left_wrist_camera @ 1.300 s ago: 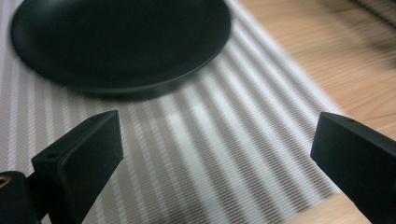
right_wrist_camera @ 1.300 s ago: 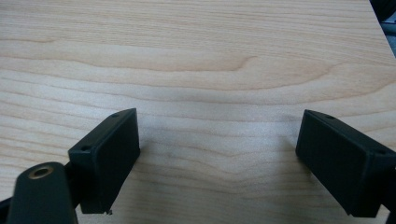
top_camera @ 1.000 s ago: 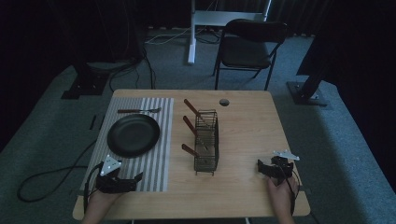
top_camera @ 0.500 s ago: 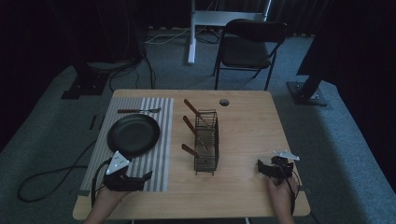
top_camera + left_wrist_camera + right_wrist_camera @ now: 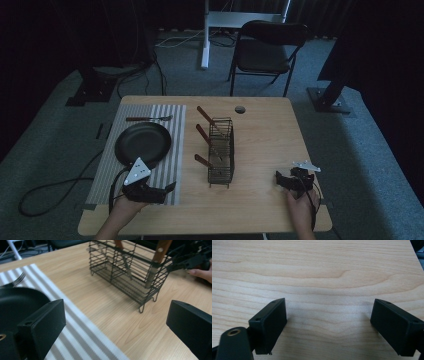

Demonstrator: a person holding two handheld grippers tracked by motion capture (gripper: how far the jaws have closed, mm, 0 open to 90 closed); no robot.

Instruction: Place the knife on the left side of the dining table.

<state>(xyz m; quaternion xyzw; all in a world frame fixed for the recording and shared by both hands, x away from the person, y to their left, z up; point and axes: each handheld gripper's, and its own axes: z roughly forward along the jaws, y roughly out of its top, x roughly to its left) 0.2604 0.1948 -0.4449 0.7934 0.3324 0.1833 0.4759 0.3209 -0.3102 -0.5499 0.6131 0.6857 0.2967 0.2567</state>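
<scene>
The left gripper [image 5: 167,189] is seen at the near edge of the striped mat [image 5: 112,170], its jaws spread wide with nothing between them. They are aimed across the desk [image 5: 265,130] toward the wire rack [image 5: 221,150], which stands upright near the middle of the desk, to the right of the mat.

In the left gripper view the rack [image 5: 125,272] lies ahead and slightly right of the jaws, apart from them, with bare wood between. Its long axis runs away from the person, so its near short end is what faces this gripper. Wooden handles [image 5: 205,116] lean out of the rack toward the mat side; the nearest handle [image 5: 160,251] rises at the near corner. What kind of utensils they are cannot be told for sure, though a metal blade seems to show inside the wire.

The right gripper [image 5: 281,181] rests near the desk's front right corner, well apart from the rack, jaws likewise spread and empty over bare wood [image 5: 327,272].

The left gripper is judged the nearer and better lined up, so the coming reach would likely be a forward-right move to the nearest handle. The black pan [image 5: 142,142] and fork [image 5: 149,118] lie on the mat beyond the left gripper.
</scene>
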